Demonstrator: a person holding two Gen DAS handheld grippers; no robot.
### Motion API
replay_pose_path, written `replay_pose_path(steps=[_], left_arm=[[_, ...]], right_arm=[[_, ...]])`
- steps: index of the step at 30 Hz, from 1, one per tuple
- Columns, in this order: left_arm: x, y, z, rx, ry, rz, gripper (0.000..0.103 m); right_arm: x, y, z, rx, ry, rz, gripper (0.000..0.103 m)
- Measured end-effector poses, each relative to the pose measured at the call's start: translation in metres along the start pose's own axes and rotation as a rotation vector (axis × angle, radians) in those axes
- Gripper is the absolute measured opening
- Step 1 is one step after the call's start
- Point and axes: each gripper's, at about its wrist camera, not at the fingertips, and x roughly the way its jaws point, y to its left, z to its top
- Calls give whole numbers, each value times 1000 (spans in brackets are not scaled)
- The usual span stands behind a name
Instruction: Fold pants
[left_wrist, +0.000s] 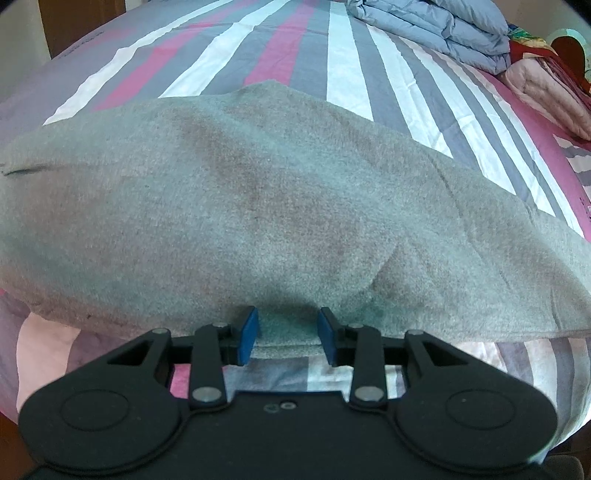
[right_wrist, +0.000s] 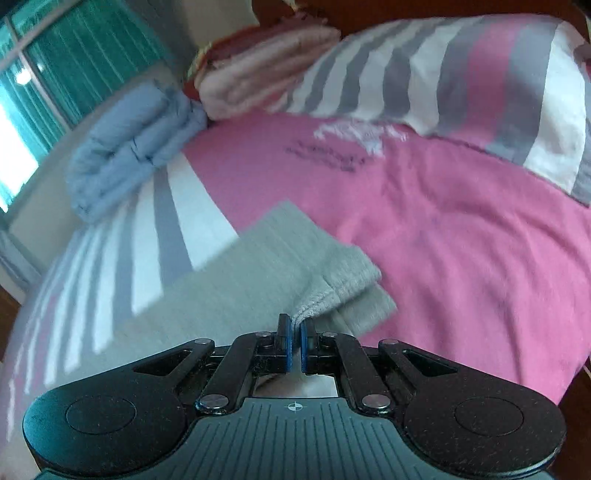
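A: Judging by the fuzzy nap and the way it slumps, the grey fleece pants (left_wrist: 280, 206) are taken to be soft, light and limp; no shape is likely to be kept once an edge is lifted. They are spread across the striped bed sheet (left_wrist: 347, 96), near its front edge.

B: Where should hold be taken?

A: At hems and corners, where the layers are doubled and less likely to be dragged out of a pinch. The left tool (left_wrist: 289, 334) is set narrowly apart, with the near edge of the pants between its blue pads (left_wrist: 248, 334); whether the cloth is truly pressed cannot be told. The right tool (right_wrist: 294, 341) is closed tight on a ribbed corner of the pants (right_wrist: 332, 284), above the pink part of the sheet (right_wrist: 461, 236).

B: What is hidden or unclear?

A: The pants are cut off at both sides in the left wrist view, so legs and waistband cannot be told apart. The right wrist view is smeared, and the number of layers pinched is not made out. The folded blue quilt (left_wrist: 436, 33) is only partly shown.
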Motion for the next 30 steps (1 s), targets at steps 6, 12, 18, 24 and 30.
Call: replay_pose_path(steps=[6,12,18,24,30], left_arm=[[-2,1,4,14,14,-2,27],[3,7,7,46,38,-23,30],[2,13,9,74,52,-43,30],[1,8,8,86,44,-29,29],[1,9,7,81,38,-31,29]], right_arm=[[-4,-21,3,145,48,68,13],[10,-12,14,125,81,28,12],[11,-3,13,20,46,-107,7],[-13,-35,16,264,70,-9,37],[-6,-46,27,377,60,17,59]])
